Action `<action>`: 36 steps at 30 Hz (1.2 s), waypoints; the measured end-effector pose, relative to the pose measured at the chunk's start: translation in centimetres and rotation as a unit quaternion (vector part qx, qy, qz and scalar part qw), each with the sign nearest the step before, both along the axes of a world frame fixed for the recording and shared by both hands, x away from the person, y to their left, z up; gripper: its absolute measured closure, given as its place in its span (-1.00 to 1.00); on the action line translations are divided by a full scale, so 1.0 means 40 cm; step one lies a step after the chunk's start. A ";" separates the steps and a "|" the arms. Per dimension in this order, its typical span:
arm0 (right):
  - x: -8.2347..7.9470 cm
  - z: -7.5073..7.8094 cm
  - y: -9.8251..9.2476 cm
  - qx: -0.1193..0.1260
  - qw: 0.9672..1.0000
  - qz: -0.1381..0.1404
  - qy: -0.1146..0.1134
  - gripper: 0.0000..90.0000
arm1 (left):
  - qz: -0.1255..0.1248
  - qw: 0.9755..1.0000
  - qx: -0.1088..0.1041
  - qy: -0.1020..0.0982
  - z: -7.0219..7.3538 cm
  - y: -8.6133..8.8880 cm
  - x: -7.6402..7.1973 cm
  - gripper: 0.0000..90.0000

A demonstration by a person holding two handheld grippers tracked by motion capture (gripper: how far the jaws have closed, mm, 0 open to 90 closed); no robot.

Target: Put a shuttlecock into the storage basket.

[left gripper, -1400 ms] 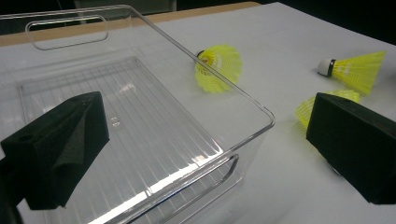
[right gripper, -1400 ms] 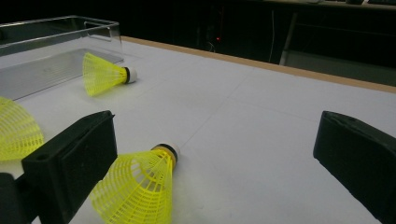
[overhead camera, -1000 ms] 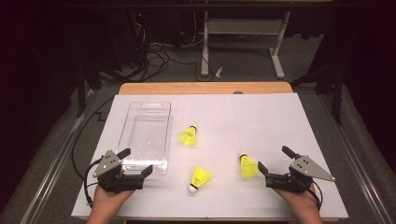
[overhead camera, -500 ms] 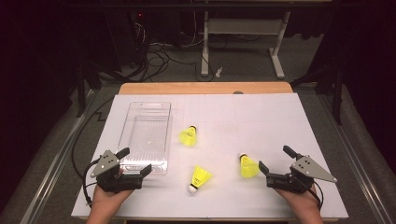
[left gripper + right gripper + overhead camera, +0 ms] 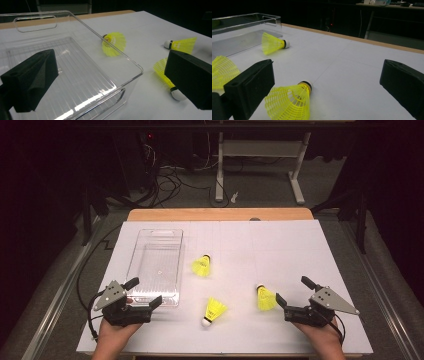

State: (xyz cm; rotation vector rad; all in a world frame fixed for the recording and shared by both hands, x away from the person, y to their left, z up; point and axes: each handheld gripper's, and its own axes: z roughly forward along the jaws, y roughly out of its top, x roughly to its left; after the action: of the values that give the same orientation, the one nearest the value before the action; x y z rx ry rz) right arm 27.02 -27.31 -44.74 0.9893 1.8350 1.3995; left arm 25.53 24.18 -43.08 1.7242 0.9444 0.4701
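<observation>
Both hands sit at the near table edge, one tool each. Right gripper [image 5: 289,292] jaws spread wide, holding nothing, tips just beside the near-right shuttlecock [image 5: 265,298], which lies on its side, cork pointing away from the person. In the right gripper view that shuttlecock [image 5: 289,101] lies between the jaws but low and toward the left one, not centred. Left gripper [image 5: 145,293] also spread and empty, tips by the near end of the clear bin [image 5: 136,266]; in its own view one jaw hangs over the bin floor [image 5: 75,82], the other outside the wall.

My read: pre-grasp stage, nothing picked yet, likely goal is shuttlecocks into the bin. Next move calls for the right hand to ease forward, centre on the skirt, pinch lightly since the mesh looks crushable.

Middle shuttlecock [image 5: 213,310] lies between the hands, cork toward the person. Far one [image 5: 201,265] just right of the bin. Bin itself empty.
</observation>
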 end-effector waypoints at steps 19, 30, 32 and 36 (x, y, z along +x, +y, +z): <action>0.000 -0.001 -0.002 0.001 1.000 0.000 0.001 -0.99 | 0.060 0.998 0.000 -0.008 0.003 0.111 -0.009 -1.00; 0.001 0.007 -0.021 -0.007 1.000 -0.002 0.012 -0.99 | 0.088 0.996 -0.007 0.007 -0.019 0.197 -0.030 -1.00; -0.001 0.004 -0.024 -0.012 1.000 -0.003 0.019 -0.99 | 0.092 0.996 -0.009 0.005 -0.021 0.207 -0.033 -1.00; -0.006 0.000 -0.036 -0.018 1.000 -0.010 0.024 -0.99 | 0.099 0.995 -0.004 0.005 -0.024 0.221 -0.041 -0.98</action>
State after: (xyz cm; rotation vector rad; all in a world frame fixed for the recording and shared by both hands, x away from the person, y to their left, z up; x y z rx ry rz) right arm 26.78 -28.76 -44.75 1.0279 1.8727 1.3378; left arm 23.90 33.04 -44.04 1.6343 1.1281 0.5866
